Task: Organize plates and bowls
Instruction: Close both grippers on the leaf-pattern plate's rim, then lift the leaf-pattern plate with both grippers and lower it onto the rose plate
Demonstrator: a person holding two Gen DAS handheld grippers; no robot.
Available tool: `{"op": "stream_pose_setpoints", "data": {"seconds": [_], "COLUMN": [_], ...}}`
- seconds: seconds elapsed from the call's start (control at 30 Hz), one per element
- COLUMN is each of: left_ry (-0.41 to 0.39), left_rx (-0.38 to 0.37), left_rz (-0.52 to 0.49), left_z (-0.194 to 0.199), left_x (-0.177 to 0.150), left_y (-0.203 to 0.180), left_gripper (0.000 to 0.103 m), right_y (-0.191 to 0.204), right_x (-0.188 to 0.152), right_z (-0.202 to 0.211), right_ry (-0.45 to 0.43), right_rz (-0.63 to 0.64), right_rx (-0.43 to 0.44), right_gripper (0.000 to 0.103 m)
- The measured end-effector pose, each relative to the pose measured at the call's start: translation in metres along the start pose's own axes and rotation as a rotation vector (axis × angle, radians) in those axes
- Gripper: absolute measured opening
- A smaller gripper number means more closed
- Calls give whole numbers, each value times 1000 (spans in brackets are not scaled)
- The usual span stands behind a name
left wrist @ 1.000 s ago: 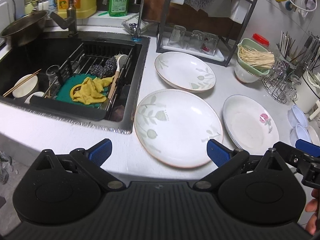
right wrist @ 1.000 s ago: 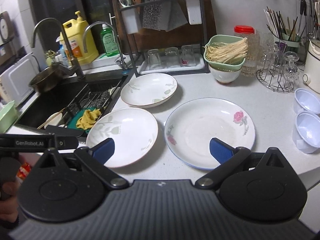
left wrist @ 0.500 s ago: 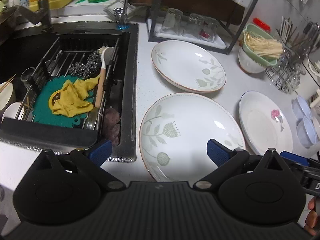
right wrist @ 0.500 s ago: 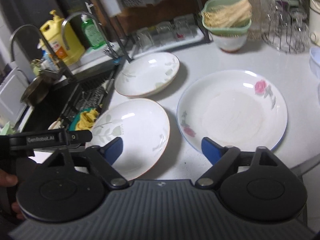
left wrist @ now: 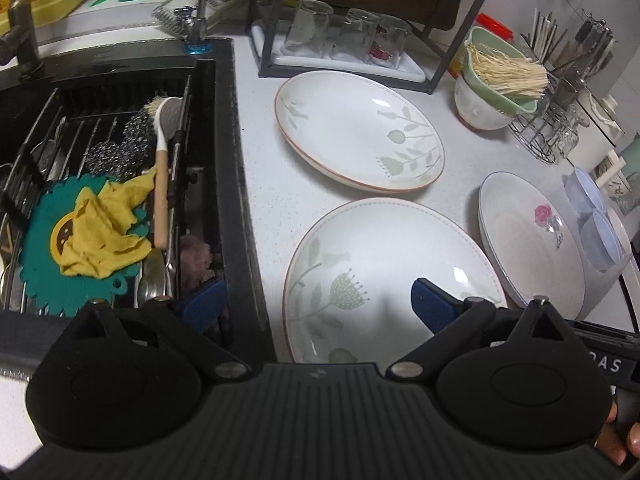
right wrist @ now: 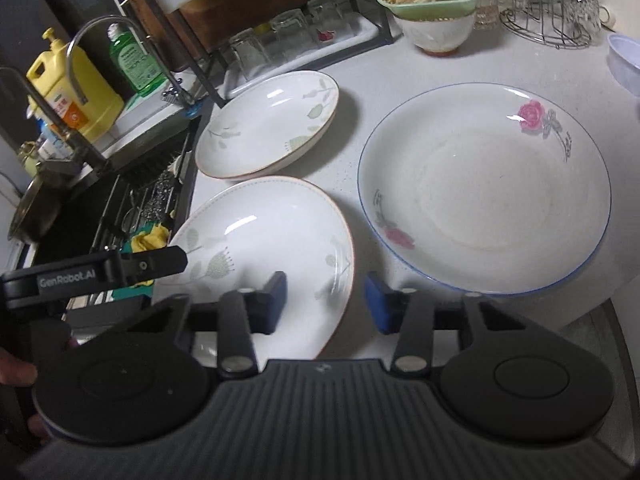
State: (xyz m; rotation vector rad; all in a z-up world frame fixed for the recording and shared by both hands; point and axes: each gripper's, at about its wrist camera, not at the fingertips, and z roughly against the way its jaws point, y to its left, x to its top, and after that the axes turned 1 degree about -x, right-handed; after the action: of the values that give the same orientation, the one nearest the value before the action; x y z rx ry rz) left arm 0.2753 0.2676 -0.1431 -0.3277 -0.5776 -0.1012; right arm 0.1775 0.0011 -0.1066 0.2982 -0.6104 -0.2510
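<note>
Three plates lie on the white counter. The near leaf-patterned plate (left wrist: 392, 264) (right wrist: 256, 248) is closest to both grippers. Behind it lies a second leaf plate (left wrist: 360, 132) (right wrist: 272, 120), and to the right a rose plate (left wrist: 528, 240) (right wrist: 484, 192). My left gripper (left wrist: 318, 306) is wide, its jaws closing slightly; one finger hangs over the sink edge, the other over the near plate, touching nothing. My right gripper (right wrist: 327, 302) has its jaws closing, with the near plate's right rim between them and the pads still apart from it.
A black sink (left wrist: 224, 128) with a rack, yellow cloth (left wrist: 104, 232) and brush is on the left. At the back are a glass rack (left wrist: 340, 40), a white bowl under a green strainer (left wrist: 484, 108) and a wire stand (left wrist: 552, 128). Lavender plastic bowls (left wrist: 596, 224) stand at far right.
Both grippers have come down and closer to the near leaf plate. The right jaws have narrowed a lot, now straddling its right rim. The left jaws are barely narrower.
</note>
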Motion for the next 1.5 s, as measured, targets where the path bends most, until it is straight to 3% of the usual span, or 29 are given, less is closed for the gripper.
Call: {"op": "stream_pose_setpoints", "data": {"seconds": [0.13, 0.23, 0.33, 0.7, 0.93, 1.2, 1.5], "left_ry": [22, 37, 43, 85, 158, 184, 206], "left_rx": [-37, -70, -52, -50, -79, -111, -196], "left_rz": [-48, -80, -133, -180, -99, -125, -120], "left_z": [-9, -14, -20, -25, -23, 4, 31], "left_x": [9, 16, 19, 16, 28, 52, 80], "left_y": [-2, -6, -12, -14, -1, -19, -44], "left_gripper": [80, 71, 68, 67, 67, 67, 67], "right_y": [4, 4, 2, 1, 3, 13, 9], "right_x": [4, 4, 2, -6, -3, 10, 36], "right_z": [-5, -9, -14, -24, -19, 12, 57], "right_ry": [-20, -24, -20, -10, 13, 9, -52], "right_rz": [-50, -74, -99, -202, -247, -290, -332], "right_rx": [-45, -89, -115, -129, -124, -142, -171], "right_gripper": [34, 23, 18, 18, 18, 18, 18]}}
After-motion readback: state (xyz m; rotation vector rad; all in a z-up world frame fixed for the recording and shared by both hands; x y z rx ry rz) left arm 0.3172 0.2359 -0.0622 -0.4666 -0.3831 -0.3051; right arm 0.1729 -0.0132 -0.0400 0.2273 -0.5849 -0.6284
